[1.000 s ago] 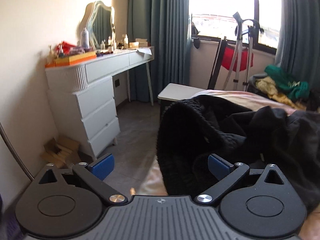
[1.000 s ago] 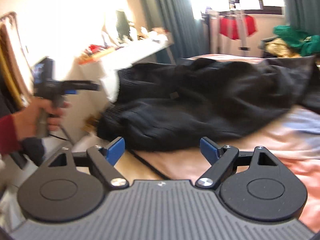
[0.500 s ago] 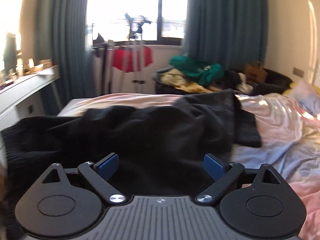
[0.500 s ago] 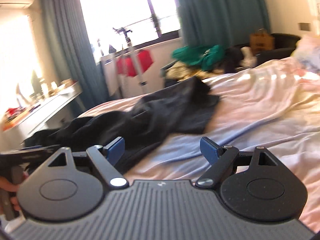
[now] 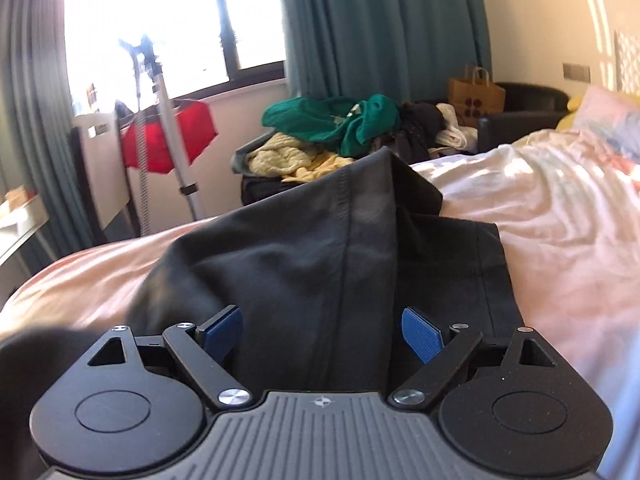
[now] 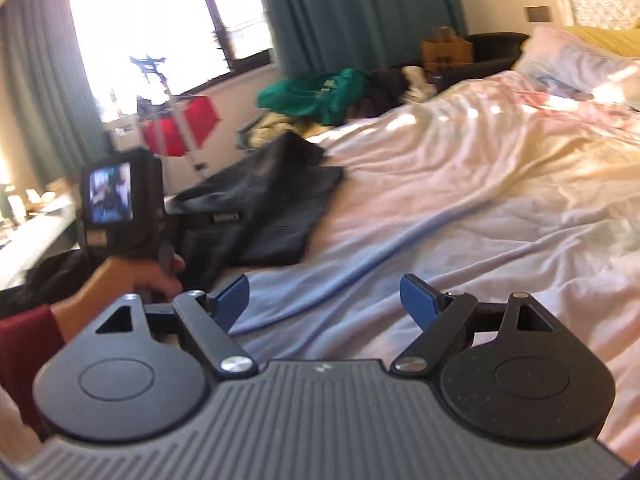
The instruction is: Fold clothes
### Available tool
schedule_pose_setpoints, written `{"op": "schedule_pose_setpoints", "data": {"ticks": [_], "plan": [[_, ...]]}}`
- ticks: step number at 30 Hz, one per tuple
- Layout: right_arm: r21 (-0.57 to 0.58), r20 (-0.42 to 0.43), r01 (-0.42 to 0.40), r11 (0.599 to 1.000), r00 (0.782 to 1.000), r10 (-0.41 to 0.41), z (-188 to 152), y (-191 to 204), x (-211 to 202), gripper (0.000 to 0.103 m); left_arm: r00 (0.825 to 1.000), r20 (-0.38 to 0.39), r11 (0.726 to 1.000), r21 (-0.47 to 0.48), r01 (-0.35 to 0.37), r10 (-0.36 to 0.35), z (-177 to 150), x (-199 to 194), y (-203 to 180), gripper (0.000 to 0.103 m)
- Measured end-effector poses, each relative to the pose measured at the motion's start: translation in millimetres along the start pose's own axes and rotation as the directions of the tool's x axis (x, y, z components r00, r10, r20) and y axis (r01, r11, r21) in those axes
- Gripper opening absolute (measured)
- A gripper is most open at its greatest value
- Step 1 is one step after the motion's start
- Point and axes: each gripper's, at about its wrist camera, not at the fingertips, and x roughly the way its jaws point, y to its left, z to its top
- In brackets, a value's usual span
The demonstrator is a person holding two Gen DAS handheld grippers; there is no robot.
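Black garment (image 5: 320, 248) lies rumpled on the bed (image 5: 560, 240); left gripper (image 5: 320, 330) released, straddling its raised fold; right gripper (image 6: 324, 300) released over sheet; advise seizing the seam edge squarely.

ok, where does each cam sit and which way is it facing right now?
Left wrist: on the left gripper, jaws open, facing along the black garment toward the window.
Right wrist: on the right gripper, jaws open over the bed sheet, facing the same window; the person's left hand and its gripper's screen show at left.
Shared: black garment, green clothes, red cloth, curtain.
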Motion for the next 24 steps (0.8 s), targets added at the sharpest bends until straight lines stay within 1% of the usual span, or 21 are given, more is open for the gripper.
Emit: {"op": "schedule_pose_setpoints", "data": {"ticks": [2,3,4,5,6,8,9,10,11,14,17,20,22,24], "plan": [[0.028,-0.011,0.002,1.0,1.0,-0.002,-1,-6,13,0.084,0.999,-0.012,0.999,0.007,0.037,-0.037,10,23,-6,0.086],[0.037,-0.014,0.012,0.999,1.0,-0.011,-2,-7,18,0.084,0.999,-0.02,0.999,0.004,0.041,-0.04,14,33,-7,0.085],[0.045,-0.017,0.023,0.999,1.0,-0.023,-2,-8,23,0.084,0.999,-0.031,0.999,0.003,0.039,-0.039,17,43,-7,0.081],[0.053,-0.021,0.035,0.998,0.999,-0.034,-3,-9,27,0.084,0.999,-0.048,1.0,0.008,0.024,-0.024,18,52,-8,0.072],[0.053,-0.022,0.038,0.998,0.999,-0.037,-3,-9,31,0.084,0.998,-0.068,1.0,0.015,0.004,-0.003,20,62,-9,0.065],[0.047,-0.023,0.042,0.998,0.999,-0.041,-4,-7,37,0.084,0.994,-0.104,0.999,0.031,-0.033,0.036,20,76,-9,0.038],[0.04,-0.023,0.045,0.998,0.999,-0.044,-5,-6,39,0.084,0.992,-0.113,0.998,0.041,-0.042,0.047,20,79,-10,0.03],[0.033,-0.023,0.046,0.998,0.999,-0.046,-5,-6,39,0.084,0.992,-0.113,0.997,0.058,-0.05,0.057,21,79,-12,0.015],[0.025,-0.024,0.048,0.999,0.999,-0.047,-6,-6,40,0.084,0.992,-0.106,0.996,0.073,-0.057,0.065,23,76,-13,0.012],[0.037,-0.009,0.062,0.997,0.998,-0.062,-5,-10,35,0.084,0.996,-0.052,0.993,0.1,-0.066,0.072,32,51,-12,0.01],[0.051,0.012,0.074,0.996,0.997,-0.075,-3,-12,28,0.084,0.998,-0.003,0.991,0.119,-0.057,0.058,46,7,-6,0.009],[0.055,0.035,0.066,0.996,0.997,-0.068,-2,-11,20,0.084,0.999,0.029,0.99,0.142,-0.023,0.019,60,-47,3,0.009],[0.068,0.053,0.063,0.996,0.996,-0.067,0,-12,14,0.084,0.998,0.062,0.987,0.162,0.003,-0.013,63,-93,10,0.009],[0.103,0.073,0.045,0.994,0.996,-0.053,3,-17,6,0.084,0.996,0.081,0.984,0.175,0.034,-0.049,59,-138,16,0.009]]}}
